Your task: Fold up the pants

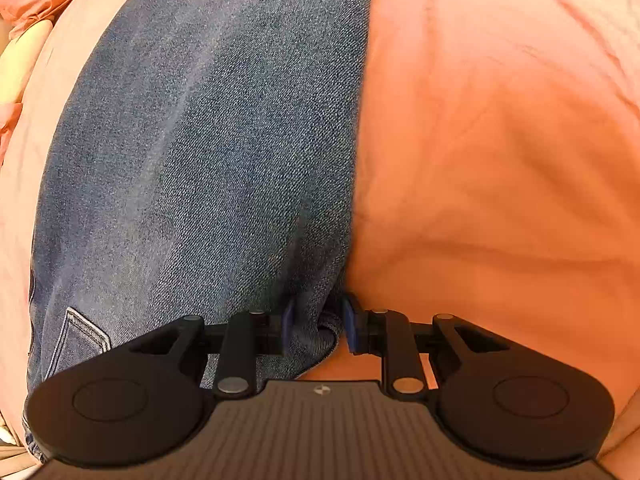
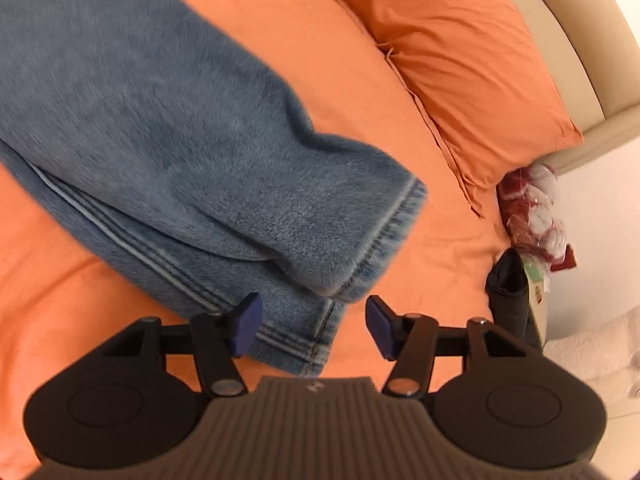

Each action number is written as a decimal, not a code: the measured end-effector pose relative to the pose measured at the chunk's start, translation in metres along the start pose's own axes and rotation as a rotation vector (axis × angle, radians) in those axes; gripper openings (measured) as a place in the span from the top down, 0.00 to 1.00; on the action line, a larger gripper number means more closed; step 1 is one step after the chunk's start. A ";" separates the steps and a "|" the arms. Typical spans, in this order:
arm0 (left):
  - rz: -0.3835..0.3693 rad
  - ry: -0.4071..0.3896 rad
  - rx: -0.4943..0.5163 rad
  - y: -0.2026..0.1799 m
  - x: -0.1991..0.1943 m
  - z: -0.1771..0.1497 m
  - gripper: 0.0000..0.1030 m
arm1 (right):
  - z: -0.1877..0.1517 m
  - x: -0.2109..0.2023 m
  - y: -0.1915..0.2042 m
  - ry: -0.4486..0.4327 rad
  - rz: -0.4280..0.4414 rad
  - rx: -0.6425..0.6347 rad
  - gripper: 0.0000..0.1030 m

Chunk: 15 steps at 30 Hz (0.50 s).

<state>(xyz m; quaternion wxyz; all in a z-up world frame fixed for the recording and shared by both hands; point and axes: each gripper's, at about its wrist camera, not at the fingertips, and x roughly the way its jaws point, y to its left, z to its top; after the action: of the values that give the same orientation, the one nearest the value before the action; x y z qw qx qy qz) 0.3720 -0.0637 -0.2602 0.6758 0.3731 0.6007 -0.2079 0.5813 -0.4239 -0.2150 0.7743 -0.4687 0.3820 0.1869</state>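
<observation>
Right wrist view shows the pants (image 2: 168,152), blue jeans, lying flat on the orange bed sheet (image 2: 60,280), with their long axis running from the upper left of the frame down toward the right claw (image 2: 314,326). The hems (image 2: 320,320) are the near end: 2 cuffs stacked, the upper one slightly offset from the lower. The right claw is released, its blue pads spread, with the lower cuff's corner showing between and below them but not pressed by either pad. An orange pillow (image 2: 460,60) lies well off to the right, clear of the denim.

In the left wrist view the left claw (image 1: 318,326) is clenched on a bunched edge of the pants (image 1: 200,160) at their right side, where denim meets the bed sheet (image 1: 500,160); the legs stretch straight away from it up the frame.

So the garment lies lengthwise between the 2 hands, one end pinned by the left, the hem end free just ahead of the right. My judgement is that the next fold turns on this axis: the right claw is nearer the cuffs and would need to take both layers to carry them toward the left.
</observation>
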 end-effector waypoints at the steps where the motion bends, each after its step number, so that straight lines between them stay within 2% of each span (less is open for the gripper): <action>1: 0.001 0.002 -0.001 0.000 0.000 0.000 0.73 | 0.001 0.005 -0.001 -0.008 -0.009 -0.005 0.49; 3: -0.003 0.009 -0.008 -0.002 0.002 0.010 0.73 | 0.004 0.010 -0.005 -0.018 -0.021 0.009 0.57; 5: -0.010 0.013 -0.009 0.000 0.003 0.010 0.73 | 0.004 0.009 -0.016 -0.010 0.029 0.037 0.80; 8: -0.019 0.015 -0.008 0.003 0.004 0.010 0.73 | 0.008 -0.008 -0.029 -0.015 0.066 0.035 0.86; 12: -0.027 0.012 -0.005 0.006 0.003 0.009 0.73 | 0.019 -0.036 -0.070 -0.018 0.138 0.124 0.89; 15: -0.036 0.007 -0.010 0.010 0.001 0.009 0.73 | 0.020 -0.027 -0.086 0.098 0.187 0.177 0.89</action>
<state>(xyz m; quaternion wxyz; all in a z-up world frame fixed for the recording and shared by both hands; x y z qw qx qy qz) 0.3857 -0.0637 -0.2581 0.6716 0.3597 0.6108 -0.2157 0.6282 -0.4469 -0.1385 0.7723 -0.3694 0.4762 0.2008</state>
